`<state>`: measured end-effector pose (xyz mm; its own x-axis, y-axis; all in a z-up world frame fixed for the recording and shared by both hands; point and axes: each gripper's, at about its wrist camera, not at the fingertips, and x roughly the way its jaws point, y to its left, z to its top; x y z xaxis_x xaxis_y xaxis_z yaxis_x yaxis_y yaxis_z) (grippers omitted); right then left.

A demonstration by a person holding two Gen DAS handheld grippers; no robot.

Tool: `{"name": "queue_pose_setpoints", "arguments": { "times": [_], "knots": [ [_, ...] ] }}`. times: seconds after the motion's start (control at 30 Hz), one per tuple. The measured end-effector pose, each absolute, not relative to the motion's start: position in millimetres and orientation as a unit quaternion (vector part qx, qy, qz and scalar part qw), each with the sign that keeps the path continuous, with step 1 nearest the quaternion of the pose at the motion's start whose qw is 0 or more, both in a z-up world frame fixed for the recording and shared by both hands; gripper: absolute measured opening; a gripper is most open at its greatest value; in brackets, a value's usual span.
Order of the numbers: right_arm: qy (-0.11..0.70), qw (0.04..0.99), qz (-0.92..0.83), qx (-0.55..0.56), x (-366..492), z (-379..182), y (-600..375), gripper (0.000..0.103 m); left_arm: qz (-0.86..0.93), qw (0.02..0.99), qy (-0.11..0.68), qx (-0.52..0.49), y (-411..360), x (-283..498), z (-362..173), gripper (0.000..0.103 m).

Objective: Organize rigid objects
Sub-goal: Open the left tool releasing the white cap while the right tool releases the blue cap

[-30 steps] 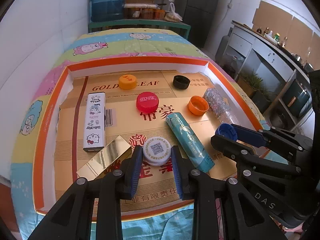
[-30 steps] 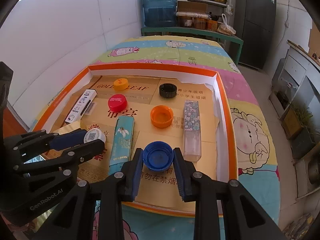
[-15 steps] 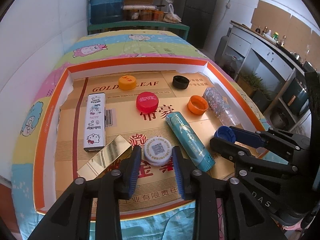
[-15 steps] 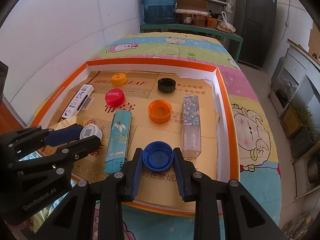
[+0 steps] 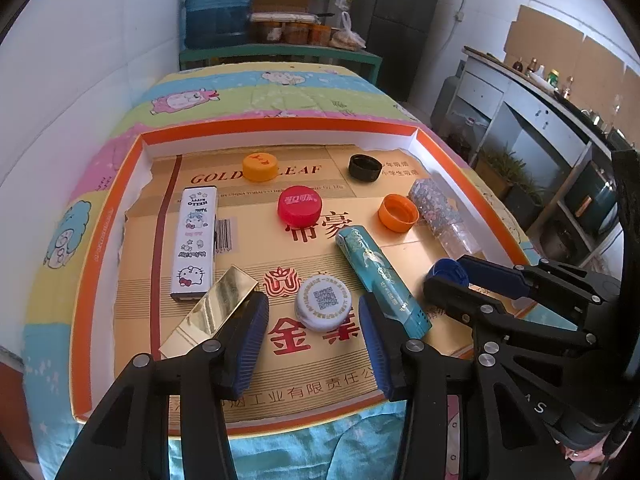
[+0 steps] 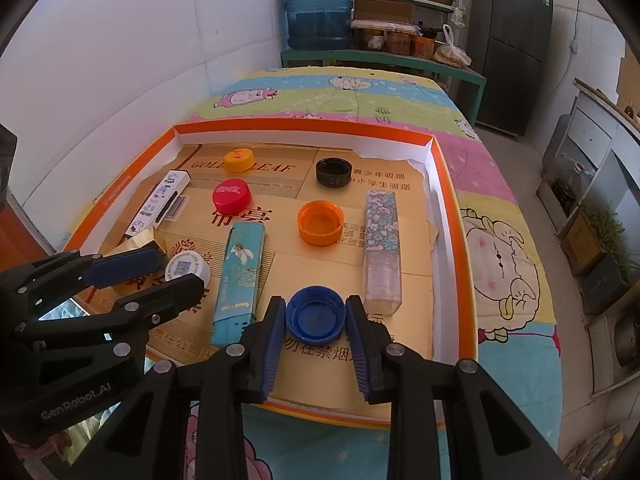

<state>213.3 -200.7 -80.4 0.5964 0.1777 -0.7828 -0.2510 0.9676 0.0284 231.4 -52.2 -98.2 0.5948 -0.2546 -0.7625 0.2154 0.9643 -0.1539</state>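
Tray (image 5: pixel 100 240): an orange-rimmed shallow box lined with flattened cardboard, filling the middle of both views; all listed items are laid inside it.
Left gripper (image 5: pixel 312 332): seen at lower centre of the left view; its jaws have just been opening and are parted, clear of the white QR-code cap (image 5: pixel 323 307), which is left flat on the cardboard between them.
Right gripper (image 6: pixel 316 340): seen at lower centre of the right view; its jaws are closed on the blue cap (image 6: pixel 316 314), mouth up, at the tray's near edge.
Caps, far part: a yellow cap (image 5: pixel 260 167) and a black cap (image 5: pixel 365 167) are set in the upper row; a red cap (image 5: pixel 300 206) and an orange cap (image 5: pixel 398 213) are set in the row below.
Long items: a Hello Kitty box (image 5: pixel 194 246) at left, a gold box (image 5: pixel 208 316) at lower left, a teal box (image 5: pixel 382 278) right of centre, a floral clear bottle (image 6: pixel 382 244) at right.
Done, as judged: the white cap appears placed and released; the caps are roughly laid out in rows.
Left, as judged: the blue cap is not yet released; the gold and teal boxes are lying askew and may need straightening.
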Motion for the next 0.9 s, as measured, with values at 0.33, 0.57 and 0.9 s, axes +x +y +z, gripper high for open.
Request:
{"name": "queue_pose_setpoints", "arguments": {
  "times": [0.33, 0.57, 0.9],
  "knots": [
    [0.419, 0.9, 0.115, -0.029, 202.9, -66.5, -202.2, 0.031, -0.13, 0.898, 0.419, -0.028, -46.8, 221.6, -88.9, 0.06],
    [0.411, 0.904, 0.114, -0.025, 193.1, -57.7, -201.7, 0.031, -0.131, 0.902, 0.41, -0.033, -43.8, 210.3, -80.5, 0.065],
    [0.396, 0.912, 0.107, -0.018, 171.8, -43.7, -203.0, 0.031, -0.127, 0.909, 0.394, -0.034, -38.6, 188.4, -66.1, 0.065]
  ]
}}
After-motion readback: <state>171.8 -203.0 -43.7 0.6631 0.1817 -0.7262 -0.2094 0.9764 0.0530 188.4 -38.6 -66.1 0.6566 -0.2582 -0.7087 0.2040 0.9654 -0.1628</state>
